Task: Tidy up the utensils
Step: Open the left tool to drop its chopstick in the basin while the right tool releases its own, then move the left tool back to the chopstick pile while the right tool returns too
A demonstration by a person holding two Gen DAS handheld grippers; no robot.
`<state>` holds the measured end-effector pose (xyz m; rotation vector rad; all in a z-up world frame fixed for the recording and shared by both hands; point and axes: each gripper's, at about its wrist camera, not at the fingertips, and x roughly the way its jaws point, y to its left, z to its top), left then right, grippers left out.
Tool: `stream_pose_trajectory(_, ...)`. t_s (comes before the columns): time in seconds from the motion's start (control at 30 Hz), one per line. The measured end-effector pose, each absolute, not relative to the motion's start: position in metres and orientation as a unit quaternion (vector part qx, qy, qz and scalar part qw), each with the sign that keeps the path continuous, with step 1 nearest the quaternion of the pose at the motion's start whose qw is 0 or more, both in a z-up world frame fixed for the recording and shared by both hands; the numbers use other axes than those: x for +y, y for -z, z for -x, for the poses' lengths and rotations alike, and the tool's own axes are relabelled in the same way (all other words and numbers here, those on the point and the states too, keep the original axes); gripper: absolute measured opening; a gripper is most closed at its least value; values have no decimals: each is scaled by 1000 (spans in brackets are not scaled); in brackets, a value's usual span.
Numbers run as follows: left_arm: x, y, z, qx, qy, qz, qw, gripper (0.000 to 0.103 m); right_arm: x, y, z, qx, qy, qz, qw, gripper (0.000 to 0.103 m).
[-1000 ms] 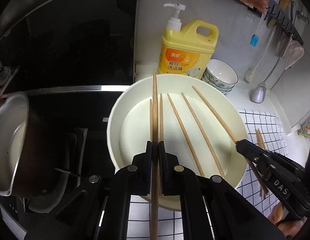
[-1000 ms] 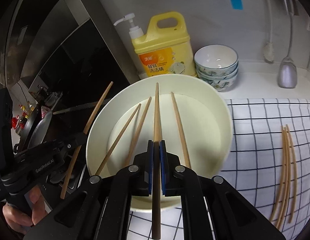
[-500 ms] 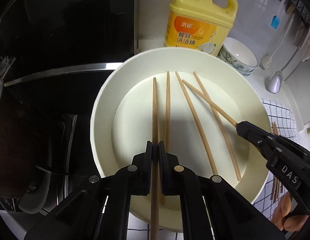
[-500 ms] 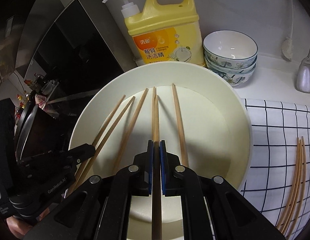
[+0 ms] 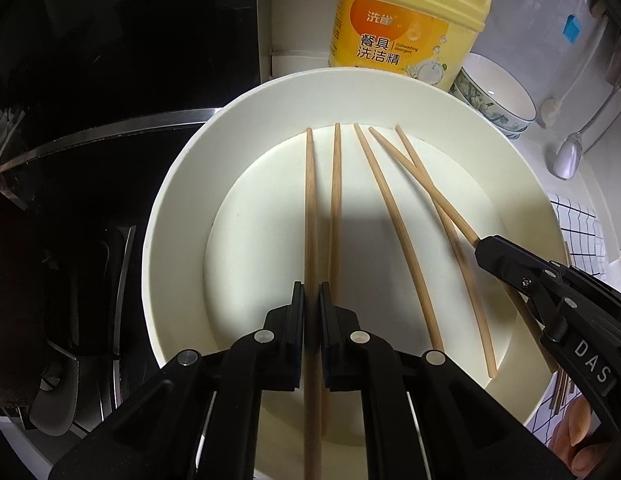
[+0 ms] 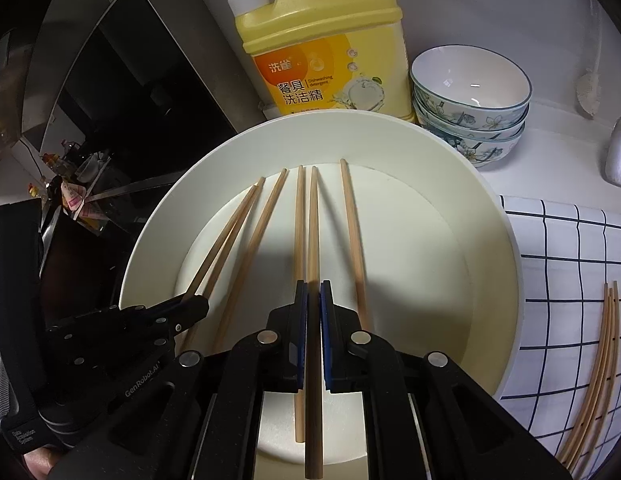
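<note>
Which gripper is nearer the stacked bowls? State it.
Right. The right gripper, shut on a chopstick, hangs over the white basin's middle; the left gripper sits across the basin, farther from the stacked bowls.

Dim, warm overhead light casts gripper shadows into the white basin; fisheye edges bend and darken.

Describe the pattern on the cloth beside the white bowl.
White cloth with a dark grid check, clearest in the right wrist view.
</note>
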<state>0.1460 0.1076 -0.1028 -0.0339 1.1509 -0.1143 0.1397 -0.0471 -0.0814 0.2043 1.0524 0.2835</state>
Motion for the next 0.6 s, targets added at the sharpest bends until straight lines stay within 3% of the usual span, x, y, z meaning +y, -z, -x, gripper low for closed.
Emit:
stream_pose_trajectory(0.03,108,100,-146,542,52,15,839,15,-48,81,-140,499,-134,-98,850,12)
stream_pose_trajectory(0.1,111,94,-143,535,50,15,844,40,-50,77,-137,493,-133,-99,854,16)
stream_pose_trajectory(0.13,113,90,-141,528,43,14,848,65,-51,75,-136,491,-133,-98,855,16)
stream_pose_trajectory(0.17,116,84,-138,516,35,15,855,73,-53,74,-134,490,-133,-98,856,16)
stream_pose_trajectory(0.27,124,74,-133,508,31,15,860,75,-58,70,-130,487,-125,-97,859,16)
stream_pose_trajectory(0.4,133,66,-126,505,14,23,863,84,-63,64,-124,483,-116,-100,862,16)
stream_pose_trajectory(0.6,145,56,-114,502,-2,41,864,86,-63,56,-113,477,-111,-100,866,25)
